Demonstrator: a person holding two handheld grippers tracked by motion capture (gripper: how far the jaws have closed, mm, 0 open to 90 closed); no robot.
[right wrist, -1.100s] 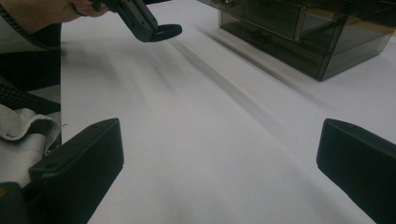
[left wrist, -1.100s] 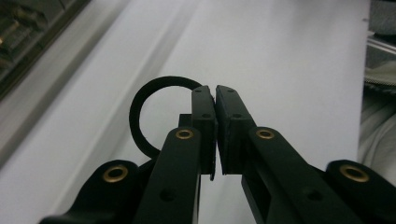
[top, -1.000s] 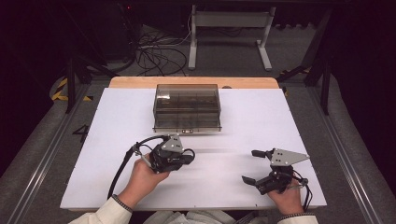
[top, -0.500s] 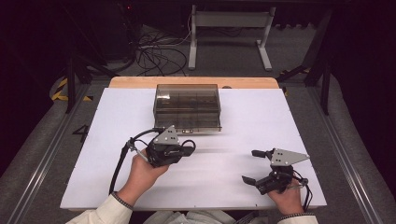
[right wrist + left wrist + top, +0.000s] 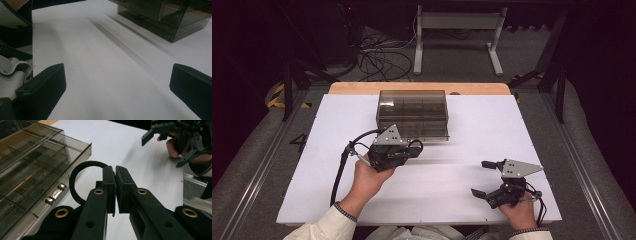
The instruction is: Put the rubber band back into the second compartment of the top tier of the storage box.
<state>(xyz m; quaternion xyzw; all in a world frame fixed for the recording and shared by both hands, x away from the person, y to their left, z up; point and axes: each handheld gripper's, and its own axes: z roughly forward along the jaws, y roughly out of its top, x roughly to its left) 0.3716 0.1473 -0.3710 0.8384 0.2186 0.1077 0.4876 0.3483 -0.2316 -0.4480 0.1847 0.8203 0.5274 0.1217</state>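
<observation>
High view: smoky see-through box (image 5: 413,114) with inner dividers, at the far middle of the white table (image 5: 312,165), its back toward the bare wooden strip (image 5: 362,88) along the far edge. Left tongs (image 5: 416,148) just in front of the box's near left corner, pointing right, jaws together, with nothing seen between them; cable (image 5: 341,167) looping back past the left hand (image 5: 370,176). Right tongs (image 5: 479,178) near the table's near right corner, held by the right hand (image 5: 518,212), pointing left, jaws wide apart and empty. Broad bare sheet between the two tongs and to the left of the left hand; box well apart from the right tongs.

Left gripper view: box (image 5: 32,177) at the left, tinted walls, long compartments, a small metal latch (image 5: 55,193) on its near face. Left tongs (image 5: 115,173) pressed shut at the tips, nothing held, just beside the box's corner; black cable loop (image 5: 75,177) behind the jaws. Right tongs (image 5: 163,147) farther off at the top right, spread open. Clear white surface ahead.

Right gripper view: right tongs (image 5: 117,77) gaping, one jaw at each lower corner, nothing between them. Box (image 5: 165,17) at the top right, well apart. Open sheet ahead; table edge at the left beside a pale sleeve (image 5: 12,72).
</observation>
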